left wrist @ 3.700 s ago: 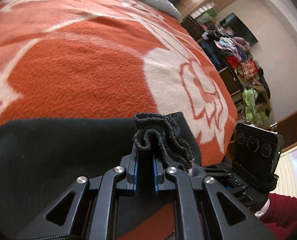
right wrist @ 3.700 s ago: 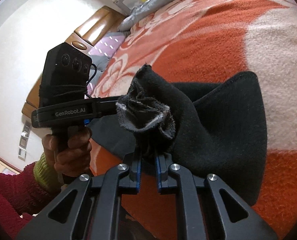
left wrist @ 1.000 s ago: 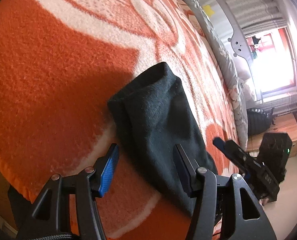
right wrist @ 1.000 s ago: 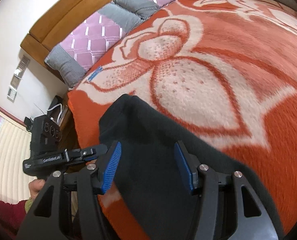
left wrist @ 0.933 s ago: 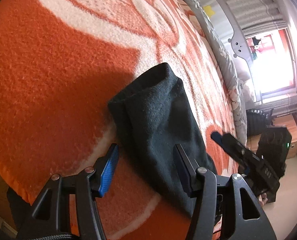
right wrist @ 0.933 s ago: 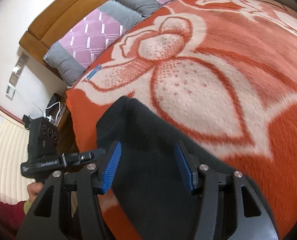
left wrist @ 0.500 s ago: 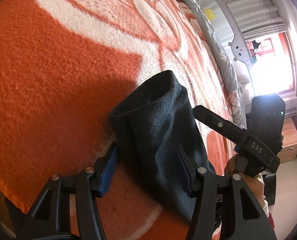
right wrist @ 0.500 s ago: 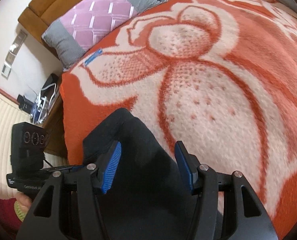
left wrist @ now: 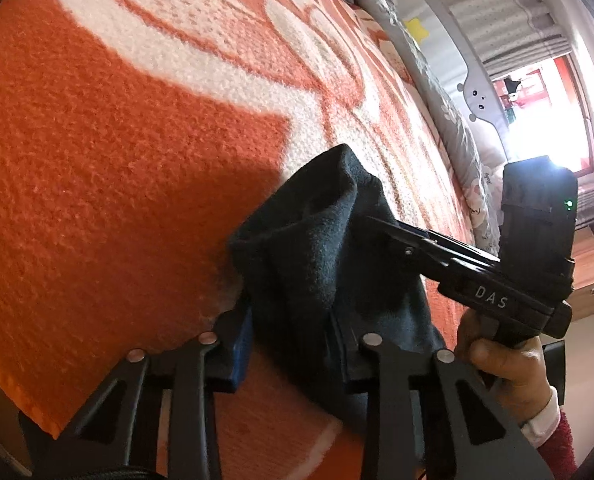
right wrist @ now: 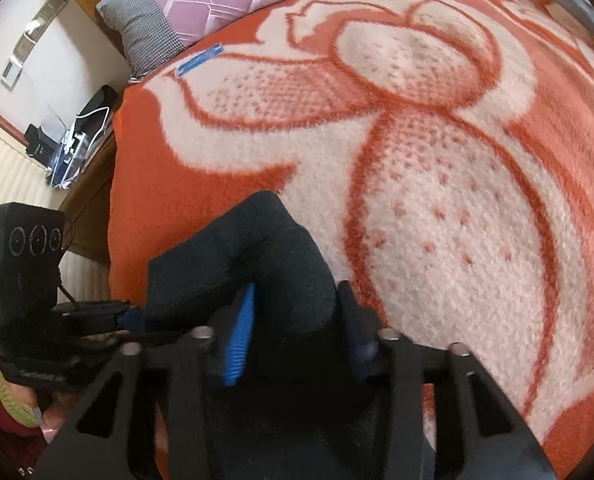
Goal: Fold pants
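The dark pants (left wrist: pixel 317 264) lie folded in a thick bundle on the orange and white blanket (left wrist: pixel 117 140), near its edge. My left gripper (left wrist: pixel 293 344) has its jaws closing around the near end of the bundle, with cloth between the pads. My right gripper (right wrist: pixel 297 320) likewise straddles a raised fold of the pants (right wrist: pixel 257 256), its blue pad (right wrist: pixel 239 340) against the cloth. In the left wrist view the right gripper (left wrist: pixel 381 222) reaches into the bundle from the right side. In the right wrist view the left gripper's body (right wrist: pixel 29 264) shows at the left.
A purple and grey pillow (right wrist: pixel 217 0) lies at the head of the bed. A grey bed rail (left wrist: pixel 457 80) runs along the far side. A bedside table (right wrist: pixel 85 168) stands off the blanket's edge, and a wooden cabinet (left wrist: pixel 589 272) is at the right.
Both grippers have moved in onto the folded pants and their jaws have narrowed around the cloth. The right gripper has come close beside the left.
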`<state>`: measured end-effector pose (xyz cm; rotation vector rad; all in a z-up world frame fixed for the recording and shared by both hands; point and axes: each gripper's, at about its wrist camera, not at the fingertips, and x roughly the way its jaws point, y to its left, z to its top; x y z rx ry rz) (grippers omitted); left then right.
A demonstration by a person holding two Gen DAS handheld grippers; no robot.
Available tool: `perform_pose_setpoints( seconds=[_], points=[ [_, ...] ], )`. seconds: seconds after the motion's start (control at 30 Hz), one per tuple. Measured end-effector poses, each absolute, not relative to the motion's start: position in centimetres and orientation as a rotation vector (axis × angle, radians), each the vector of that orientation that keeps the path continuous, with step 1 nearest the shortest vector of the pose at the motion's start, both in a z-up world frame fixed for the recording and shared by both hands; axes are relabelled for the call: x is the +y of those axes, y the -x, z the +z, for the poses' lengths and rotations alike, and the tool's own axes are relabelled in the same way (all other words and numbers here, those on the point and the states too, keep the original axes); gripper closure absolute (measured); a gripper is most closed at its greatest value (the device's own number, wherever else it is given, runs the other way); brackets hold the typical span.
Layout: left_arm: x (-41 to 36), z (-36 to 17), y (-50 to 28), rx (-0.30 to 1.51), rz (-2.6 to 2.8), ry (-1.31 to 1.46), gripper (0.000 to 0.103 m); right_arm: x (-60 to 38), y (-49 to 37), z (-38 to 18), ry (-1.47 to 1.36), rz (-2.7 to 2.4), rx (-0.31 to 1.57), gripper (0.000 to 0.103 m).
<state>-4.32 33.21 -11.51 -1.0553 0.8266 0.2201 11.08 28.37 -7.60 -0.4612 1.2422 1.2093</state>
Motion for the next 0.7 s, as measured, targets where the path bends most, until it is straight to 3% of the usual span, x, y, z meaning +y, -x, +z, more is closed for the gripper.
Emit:
perform_pose_setpoints(
  seconds=[0.3,0.7],
  points=[
    [31.9,-7.2,4.1,0.732,0.109,1.003,0.076,24.2,-11.7,-4.0,0.223,1.235,1.209,0.079],
    [22.5,3.6,1.1,0.662,-0.201,0.782,0.077,11.2,-10.2,6.4,0.011,1.184,0.947,0.08]
  ],
)
